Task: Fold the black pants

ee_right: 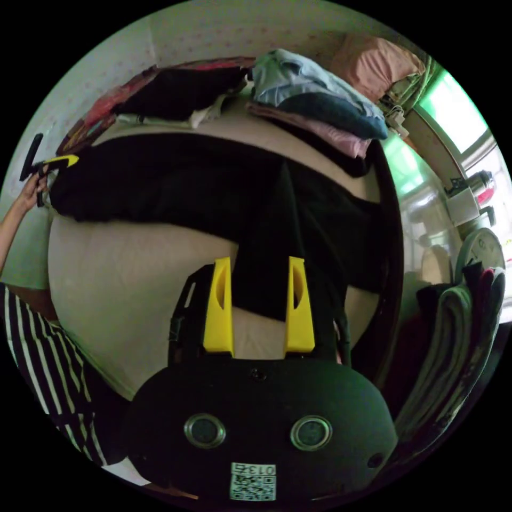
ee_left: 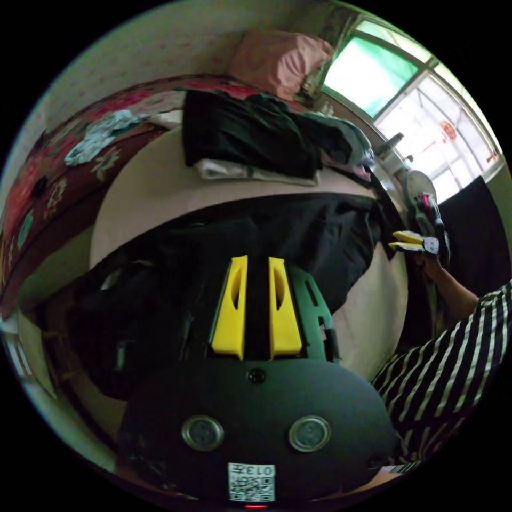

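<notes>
So far the black pants (ee_right: pixel 224 186) lie spread across the bed (ee_right: pixel 122 277), unfolded; my left gripper (ee_left: pixel 257 306) pinches one end, my right gripper (ee_right: pixel 258 304) stands open over the other.

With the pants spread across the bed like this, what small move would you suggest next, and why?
Probably close the right gripper on the pants edge between its jaws. Those jaws stand apart with black cloth hanging between them, not yet pinched, while the left gripper seems already narrowed onto the other end. With both ends held, the pants could be lifted off the bed and folded over.
</notes>
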